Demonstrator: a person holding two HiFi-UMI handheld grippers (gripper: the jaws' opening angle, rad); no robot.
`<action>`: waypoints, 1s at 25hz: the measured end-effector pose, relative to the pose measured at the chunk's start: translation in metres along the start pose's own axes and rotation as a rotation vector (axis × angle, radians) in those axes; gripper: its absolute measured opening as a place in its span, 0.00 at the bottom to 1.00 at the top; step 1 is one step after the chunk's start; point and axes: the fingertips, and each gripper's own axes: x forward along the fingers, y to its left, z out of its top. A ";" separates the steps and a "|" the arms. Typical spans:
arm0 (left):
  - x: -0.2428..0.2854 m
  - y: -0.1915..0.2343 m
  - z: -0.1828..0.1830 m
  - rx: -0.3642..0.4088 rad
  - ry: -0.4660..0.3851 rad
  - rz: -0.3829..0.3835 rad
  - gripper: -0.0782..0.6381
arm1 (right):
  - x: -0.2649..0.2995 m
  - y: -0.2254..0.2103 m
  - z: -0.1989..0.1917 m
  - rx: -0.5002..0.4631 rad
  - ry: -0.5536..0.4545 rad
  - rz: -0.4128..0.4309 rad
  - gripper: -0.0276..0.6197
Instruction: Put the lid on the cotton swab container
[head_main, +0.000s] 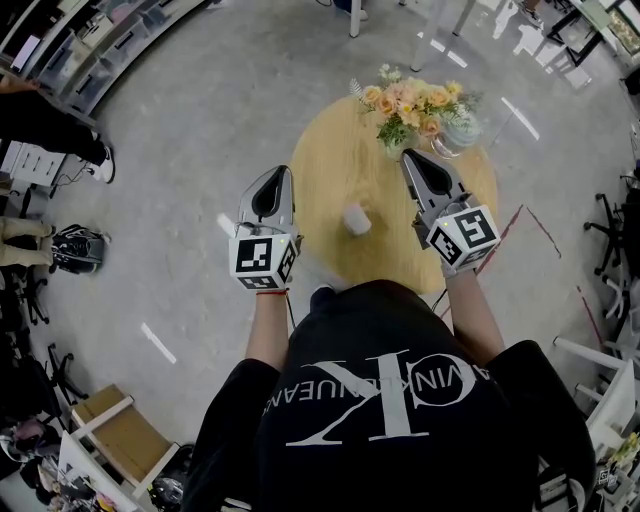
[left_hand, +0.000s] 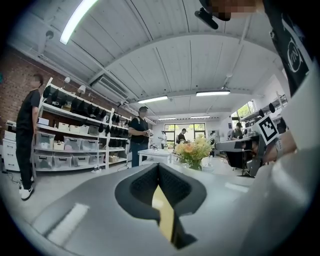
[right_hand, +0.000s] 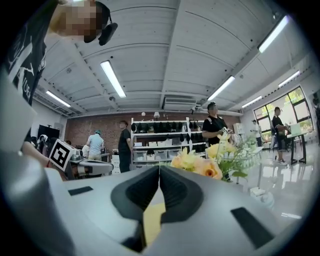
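While both are held out in front of the person, the left gripper (head_main: 278, 175) (left_hand: 159, 168) and the right gripper (head_main: 410, 158) (right_hand: 159, 170) each have their dark jaws pressed together with nothing between them. A small white cylindrical cotton swab container (head_main: 356, 218) stands on the round pale wooden table (head_main: 330, 140) between the two grippers. It is off to the right of the left gripper's jaws and to the left of the right gripper's, nearer the person than either tip, and touches neither. Whether a lid sits on it is too small to tell. The left gripper hangs just off the table's left edge, over the grey floor (head_main: 200, 120), while the right gripper is above the tabletop. Just ahead of the right gripper's tip is a bouquet of orange and yellow flowers (head_main: 410, 105) (right_hand: 200, 162) (left_hand: 192, 150) in a clear glass vase (head_main: 458, 132). From the left gripper, the bouquet lies ahead and to the right.
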 end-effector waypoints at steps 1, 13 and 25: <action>0.000 0.000 0.002 0.001 -0.006 0.002 0.13 | 0.000 -0.001 0.002 -0.003 -0.005 -0.002 0.07; -0.008 0.012 0.017 0.005 -0.044 0.046 0.13 | 0.002 -0.002 0.010 -0.008 -0.024 -0.005 0.07; -0.015 0.019 0.018 -0.003 -0.051 0.081 0.13 | 0.004 -0.002 0.007 0.003 -0.023 0.000 0.07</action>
